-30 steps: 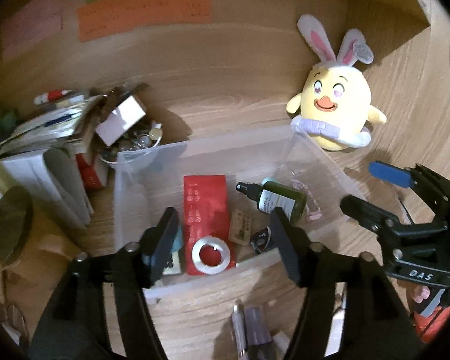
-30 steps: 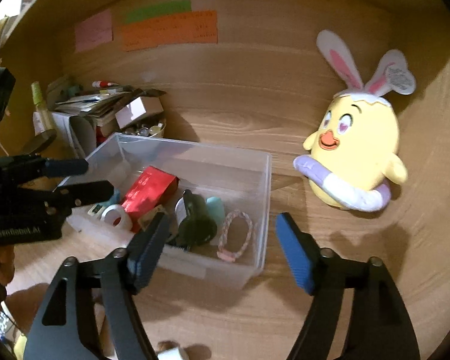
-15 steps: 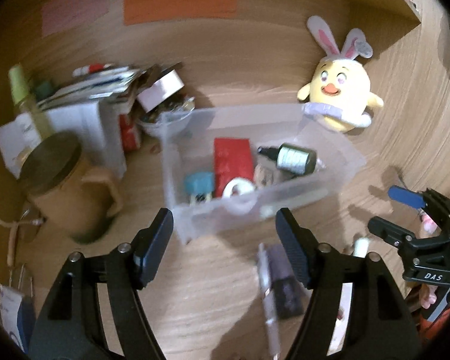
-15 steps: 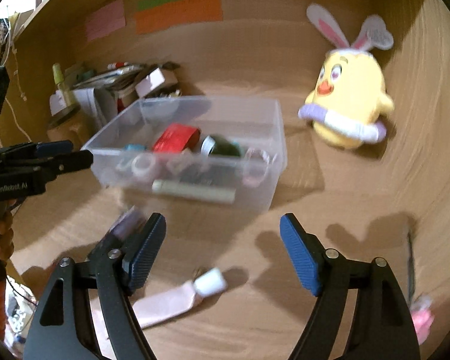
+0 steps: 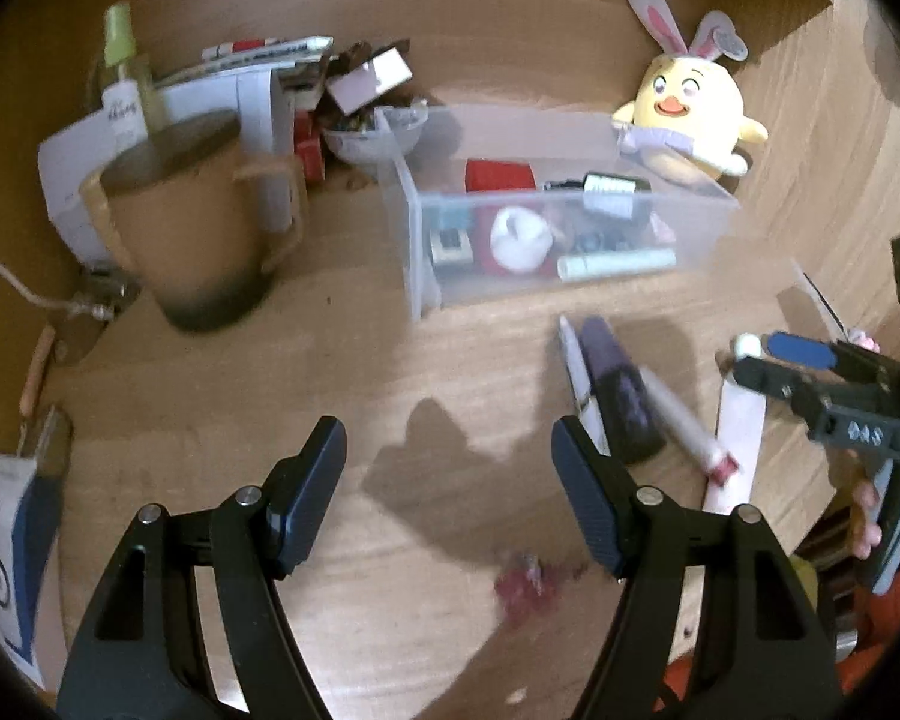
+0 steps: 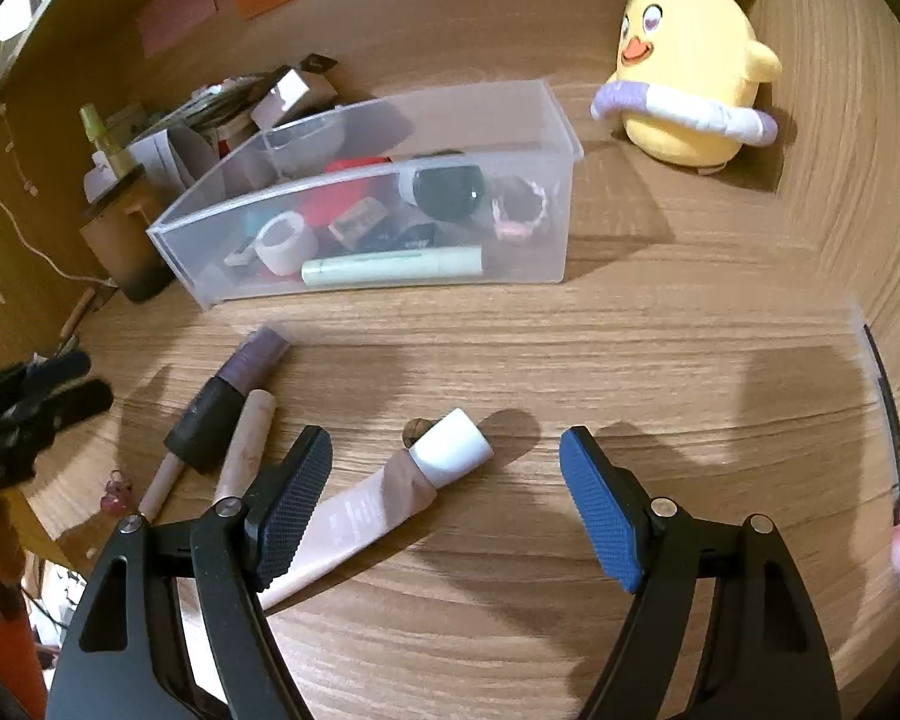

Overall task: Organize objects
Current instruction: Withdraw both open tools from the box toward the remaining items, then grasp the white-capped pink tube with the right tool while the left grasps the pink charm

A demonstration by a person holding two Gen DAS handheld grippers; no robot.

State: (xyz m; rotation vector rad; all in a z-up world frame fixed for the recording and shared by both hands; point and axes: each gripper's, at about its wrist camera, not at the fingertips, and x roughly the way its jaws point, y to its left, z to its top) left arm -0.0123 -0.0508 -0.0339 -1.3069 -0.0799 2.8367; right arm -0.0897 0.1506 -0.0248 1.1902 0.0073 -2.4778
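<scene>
A clear plastic bin [image 5: 426, 252] [image 6: 561, 120] holds a red packet, a tape roll, a dark bottle, a pale green tube and small items. In front of it on the wooden desk lie a pink tube with a white cap [image 6: 390, 498] [image 5: 738, 420], a purple and black tube [image 6: 228, 390] [image 5: 618, 390], a white pen [image 5: 579, 378] and a pale stick [image 6: 243, 444] [image 5: 684, 420]. A small red trinket [image 5: 534, 585] [image 6: 117, 489] lies near the front. My left gripper [image 5: 450, 480] is open and empty above bare desk. My right gripper [image 6: 447, 474] is open and empty, over the pink tube's cap.
A yellow chick plush with bunny ears [image 5: 687, 114] [image 6: 687, 96] sits right of the bin. A tan two-handled mug [image 5: 198, 228], a spray bottle [image 5: 123, 66], papers and boxes [image 5: 258, 78] crowd the back left. A dark cable [image 6: 885, 384] lies at the right edge.
Both grippers have pulled back from the bin towards the front of the desk. The loose tubes and pen now show in front of the bin. Both stay open.
</scene>
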